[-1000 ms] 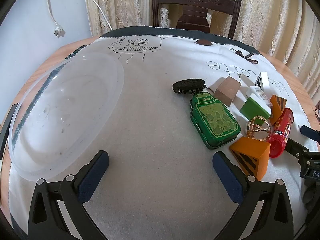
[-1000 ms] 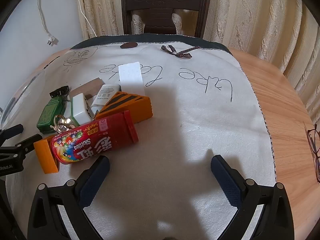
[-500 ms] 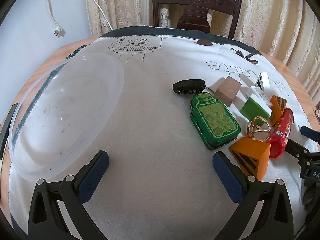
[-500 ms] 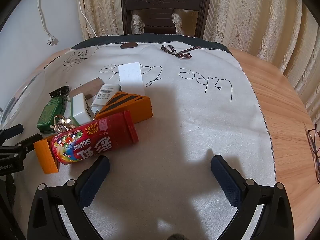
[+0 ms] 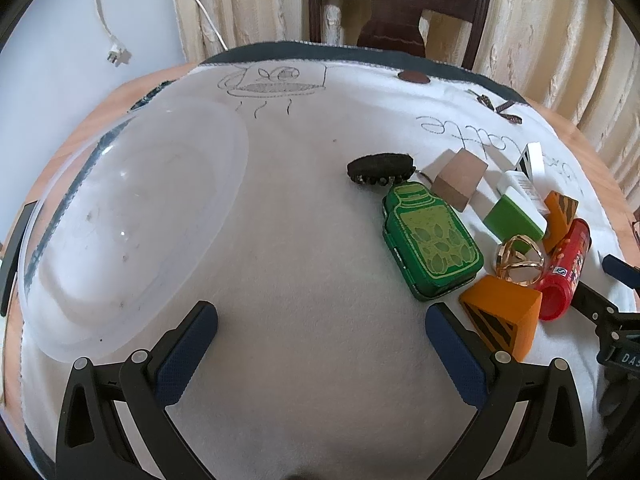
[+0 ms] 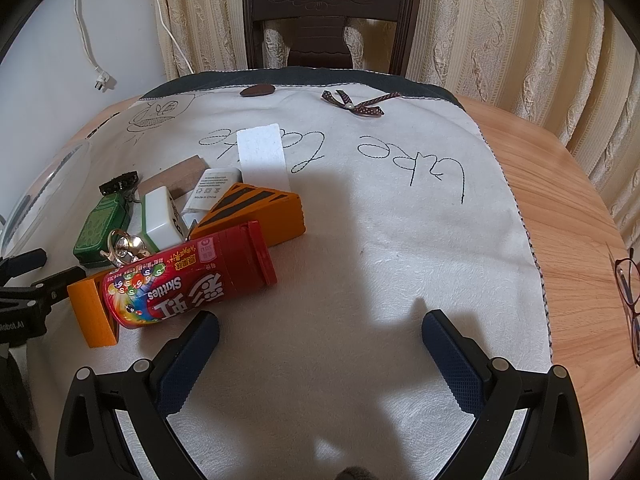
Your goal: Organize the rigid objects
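Two grippers hang over a round wooden tabletop point(image 6: 568, 184) covered with a white embroidered cloth point(image 6: 380, 240), and both are empty. The left gripper point(image 5: 320, 340) has its blue-padded fingers spread wide above bare cloth, with a large clear plastic bowl point(image 5: 132, 216) just beyond its left finger. The right gripper point(image 6: 320, 348) is likewise spread wide, holding nothing, and its left finger sits just beside the bottom end of a red Skittles tube point(image 6: 188, 276) lying on its side.

The rigid things are gathered in a loose cluster to the right of the bowl. In the left wrist view a green tin point(image 5: 430, 244) shaped like a jar lies flat, with a dark bead-edged clip point(image 5: 378, 170) at its far end and a brown wooden block point(image 5: 460, 180) just beside it. A green and white tile point(image 5: 514, 214) stands next to a white charger point(image 6: 212, 192). A gold ring ornament point(image 5: 520, 260) rests between the tin and the tube. One orange wedge with black stripes point(image 5: 504, 316) lies at the near end of the tube; a second orange wedge point(image 6: 256, 212) lies behind the tube's red cap. A white rectangular block point(image 6: 262, 156) lies farther back, on the stitched lettering.

A dark wooden chair point(image 6: 332, 24) stands behind the tabletop before beige curtains, and a pair of glasses point(image 6: 628, 296) rests on the bare wood at the right edge.
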`<state>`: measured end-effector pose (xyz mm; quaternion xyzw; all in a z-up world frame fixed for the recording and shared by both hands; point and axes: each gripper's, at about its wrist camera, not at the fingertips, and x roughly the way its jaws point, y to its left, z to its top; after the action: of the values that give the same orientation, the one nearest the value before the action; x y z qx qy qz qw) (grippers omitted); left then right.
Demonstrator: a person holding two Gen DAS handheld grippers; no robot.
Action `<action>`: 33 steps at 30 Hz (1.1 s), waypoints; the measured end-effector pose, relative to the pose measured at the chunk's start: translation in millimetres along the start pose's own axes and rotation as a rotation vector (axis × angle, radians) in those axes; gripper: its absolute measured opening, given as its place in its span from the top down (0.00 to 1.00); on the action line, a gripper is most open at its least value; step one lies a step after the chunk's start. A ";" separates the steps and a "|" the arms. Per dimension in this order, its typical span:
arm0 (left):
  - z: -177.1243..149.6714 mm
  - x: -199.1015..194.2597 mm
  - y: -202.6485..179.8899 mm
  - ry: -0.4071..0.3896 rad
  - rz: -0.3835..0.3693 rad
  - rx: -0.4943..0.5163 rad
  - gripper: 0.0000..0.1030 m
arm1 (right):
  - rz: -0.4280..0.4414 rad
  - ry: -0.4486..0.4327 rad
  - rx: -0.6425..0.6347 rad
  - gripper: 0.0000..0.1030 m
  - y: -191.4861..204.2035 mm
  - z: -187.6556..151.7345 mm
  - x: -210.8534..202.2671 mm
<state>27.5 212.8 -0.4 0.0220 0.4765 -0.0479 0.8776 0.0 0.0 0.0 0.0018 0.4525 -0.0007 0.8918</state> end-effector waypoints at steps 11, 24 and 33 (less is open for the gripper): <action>5.2 3.6 -1.5 0.067 0.039 -0.063 0.00 | -0.003 0.000 0.001 0.00 0.1 0.0 0.0; -0.7 -1.2 -1.5 -0.003 0.036 -0.054 0.00 | -0.003 0.004 0.000 0.00 -0.3 0.5 1.4; -0.6 -2.1 -1.9 -0.007 0.037 -0.054 0.00 | 0.007 0.019 -0.015 0.00 -2.5 0.4 1.0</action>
<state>25.7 211.1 1.0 0.0069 0.4740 -0.0189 0.8803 0.9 -2.5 -0.5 -0.0034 0.4607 0.0057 0.8875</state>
